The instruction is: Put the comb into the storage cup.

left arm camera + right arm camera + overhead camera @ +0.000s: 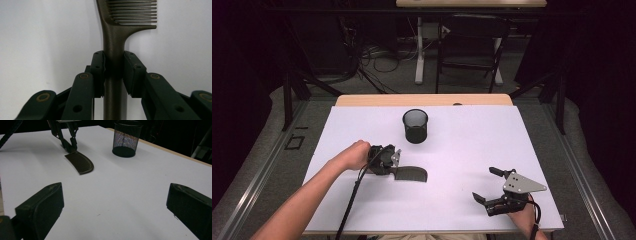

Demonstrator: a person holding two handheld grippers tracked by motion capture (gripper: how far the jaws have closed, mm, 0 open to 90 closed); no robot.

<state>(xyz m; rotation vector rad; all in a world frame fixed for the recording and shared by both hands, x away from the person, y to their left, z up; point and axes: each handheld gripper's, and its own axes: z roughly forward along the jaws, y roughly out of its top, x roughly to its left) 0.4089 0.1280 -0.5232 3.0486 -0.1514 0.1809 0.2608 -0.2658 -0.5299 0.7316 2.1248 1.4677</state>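
Left gripper (pixel 114 72) clamped on handle of dark comb (pixel 117 30) lying flat on white table (pixel 462 145); right gripper (pixel 493 185) wide, holding nothing; mesh cup (pixel 415 126) beyond

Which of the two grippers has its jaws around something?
The left gripper: its jaws clamp the comb by the handle. The right gripper stands open over bare table.

The white rectangular table sheet (pixel 462 150) is evenly and brightly lit from above, while the room around it falls into near darkness. Shadows are soft and short: a faint one lies beside the black wire-mesh cup (pixel 415 126). In the left gripper view the dark plastic comb (pixel 115 37) is sharp but its surroundings wash out pale. In the right gripper view the near black jaws are blurred and the far edges dim.
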